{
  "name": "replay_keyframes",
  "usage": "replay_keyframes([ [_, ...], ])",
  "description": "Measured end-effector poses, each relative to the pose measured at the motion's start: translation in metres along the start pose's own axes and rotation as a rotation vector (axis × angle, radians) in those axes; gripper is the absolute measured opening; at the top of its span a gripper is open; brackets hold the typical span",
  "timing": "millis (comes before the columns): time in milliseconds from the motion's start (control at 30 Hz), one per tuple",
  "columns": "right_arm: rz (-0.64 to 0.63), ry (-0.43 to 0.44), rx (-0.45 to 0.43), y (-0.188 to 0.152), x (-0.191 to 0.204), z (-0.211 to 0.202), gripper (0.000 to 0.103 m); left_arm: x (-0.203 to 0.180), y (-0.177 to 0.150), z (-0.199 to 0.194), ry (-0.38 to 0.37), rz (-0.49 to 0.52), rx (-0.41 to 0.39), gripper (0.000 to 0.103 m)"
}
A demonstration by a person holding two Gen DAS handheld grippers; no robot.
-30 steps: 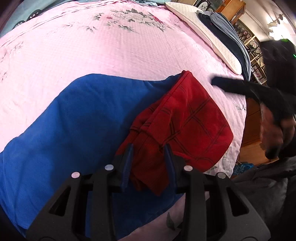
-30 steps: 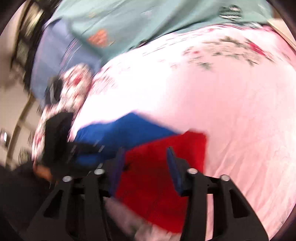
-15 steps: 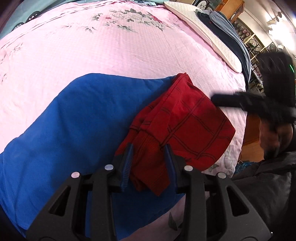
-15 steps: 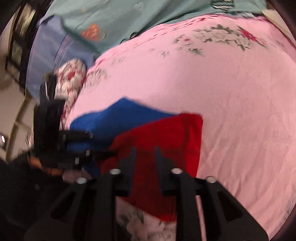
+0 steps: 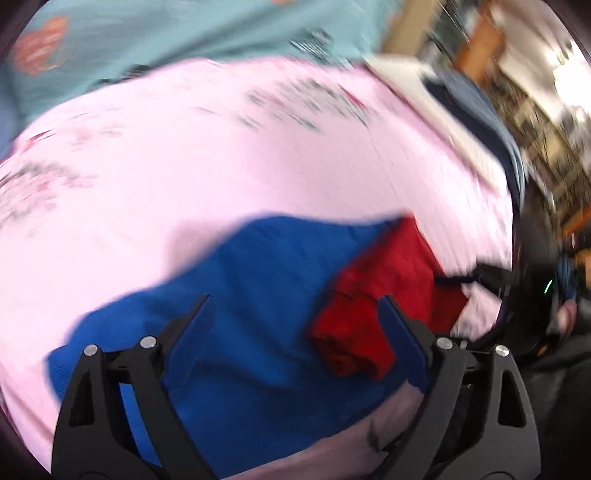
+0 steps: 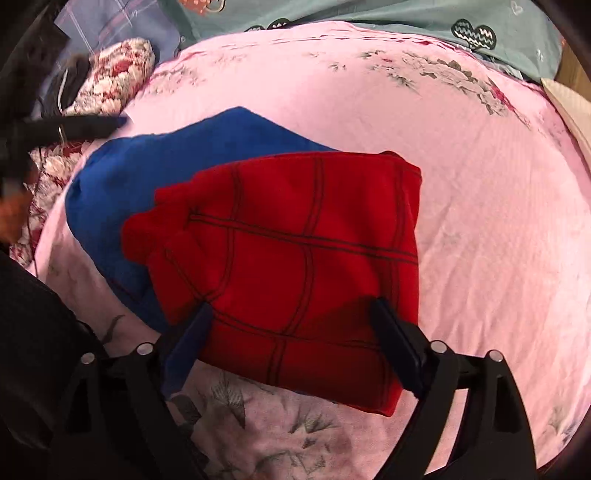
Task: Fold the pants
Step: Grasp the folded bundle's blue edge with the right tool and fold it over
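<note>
Red checked pants lie folded into a flat block on the pink bed, partly on top of a blue cloth. In the blurred left wrist view the red pants sit at the right end of the blue cloth. My left gripper is open and empty above the blue cloth, left of the pants. My right gripper is open and empty, its fingers spread over the near edge of the pants.
A floral pillow lies at the bed's left side, a teal cover at the far end. A white pillow with dark clothes lies at the right edge. Shelves stand beyond. The left gripper's finger shows at left.
My left gripper let go of the red pants, opened wide and pulled back and left. My right gripper shut briefly, then opened over the pants. The pants now lie flat.
</note>
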State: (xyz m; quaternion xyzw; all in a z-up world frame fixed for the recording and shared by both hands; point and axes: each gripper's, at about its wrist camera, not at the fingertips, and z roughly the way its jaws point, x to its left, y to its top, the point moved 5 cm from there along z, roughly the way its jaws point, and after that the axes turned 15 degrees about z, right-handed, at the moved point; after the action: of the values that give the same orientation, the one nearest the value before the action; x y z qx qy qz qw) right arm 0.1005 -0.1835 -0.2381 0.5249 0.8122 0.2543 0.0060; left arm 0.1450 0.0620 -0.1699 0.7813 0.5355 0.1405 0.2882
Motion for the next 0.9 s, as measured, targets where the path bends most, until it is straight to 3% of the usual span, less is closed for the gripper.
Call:
replay_keyframes([
  [67,0.007,-0.022,-0.004,0.001,0.004,0.003,0.094,0.036,-0.01,-0.022,0.101,-0.082,-0.016,0.1],
  [133,0.026,-0.041,0.006,0.003,0.006,0.005,0.094,0.085,-0.033,-0.041,0.276,-0.197,0.028,0.101],
  [233,0.043,-0.088,0.041,0.006,0.007,0.004,0.094,0.137,-0.075,-0.059,0.367,-0.366,0.115,0.101],
  [333,0.027,-0.118,-0.033,0.025,0.028,-0.017,0.094,0.166,-0.111,-0.084,0.392,-0.501,0.085,0.101],
  [433,-0.064,-0.092,-0.125,0.048,0.079,-0.031,0.094,0.178,-0.136,-0.096,0.405,-0.57,0.07,0.101],
  [567,-0.169,0.006,-0.114,0.062,0.16,-0.014,0.094,0.187,-0.15,-0.098,0.397,-0.593,0.069,0.101],
  [733,-0.426,0.094,-0.078,0.043,0.271,0.017,0.094,0.189,-0.157,-0.098,0.354,-0.578,0.04,0.101],
  [900,-0.648,0.022,-0.098,0.012,0.337,0.049,0.09,0.195,-0.171,-0.109,0.323,-0.577,0.027,0.101],
])
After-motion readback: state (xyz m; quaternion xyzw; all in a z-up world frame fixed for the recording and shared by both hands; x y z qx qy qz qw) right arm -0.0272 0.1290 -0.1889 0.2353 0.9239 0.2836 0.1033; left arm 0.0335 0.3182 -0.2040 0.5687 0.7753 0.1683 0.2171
